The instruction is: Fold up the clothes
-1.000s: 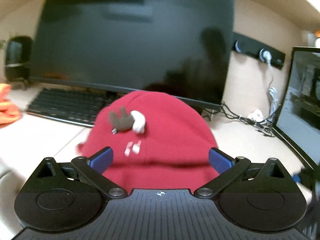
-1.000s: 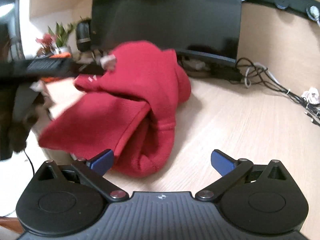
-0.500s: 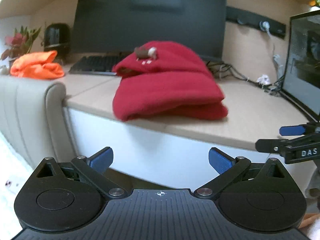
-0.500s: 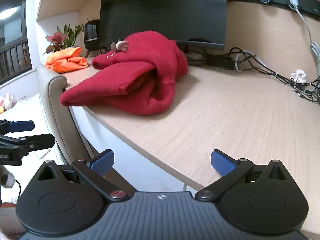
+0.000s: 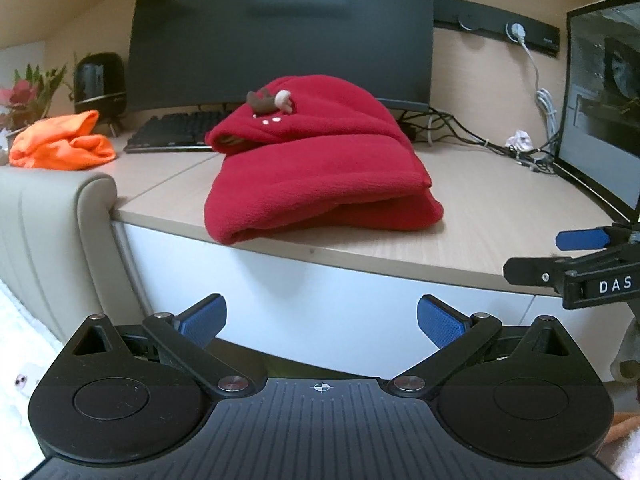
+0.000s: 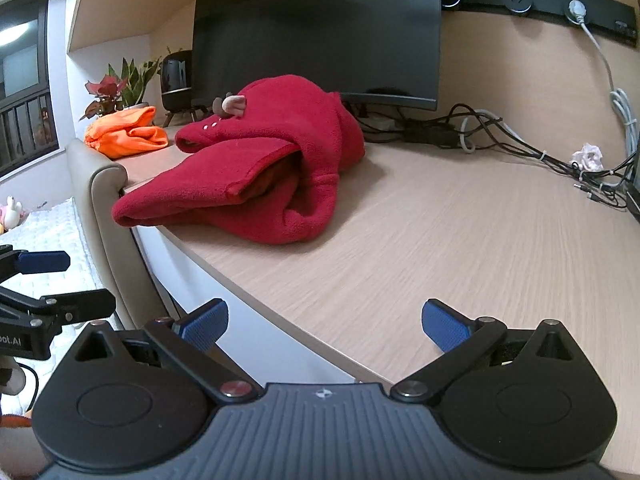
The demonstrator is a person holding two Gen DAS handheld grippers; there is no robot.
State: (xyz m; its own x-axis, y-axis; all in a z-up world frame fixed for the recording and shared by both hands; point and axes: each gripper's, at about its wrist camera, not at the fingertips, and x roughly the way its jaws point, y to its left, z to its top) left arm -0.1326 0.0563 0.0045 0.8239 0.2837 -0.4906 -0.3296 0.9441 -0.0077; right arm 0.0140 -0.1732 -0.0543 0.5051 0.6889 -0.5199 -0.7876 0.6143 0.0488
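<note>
Where desk edge (image 5: 360, 258) ends, red garment (image 5: 316, 164) overhangs

Red fleece garment (image 5: 316, 160) lies folded at desk (image 5: 480, 208) front edge — near corner overhangs. Left gripper (image 5: 318, 320) empty, blue fingers spread, below desk level. Orange cloth (image 5: 60, 146) far left — beside keyboard (image 5: 176, 132).

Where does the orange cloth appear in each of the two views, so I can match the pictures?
Left wrist view: the orange cloth lies at the far left on the desk, left of the keyboard.
Right wrist view: it is at upper left, behind the folded red garment, beside the plant.
Shared landmark: the black speaker stands just behind the cloth in both.
</note>
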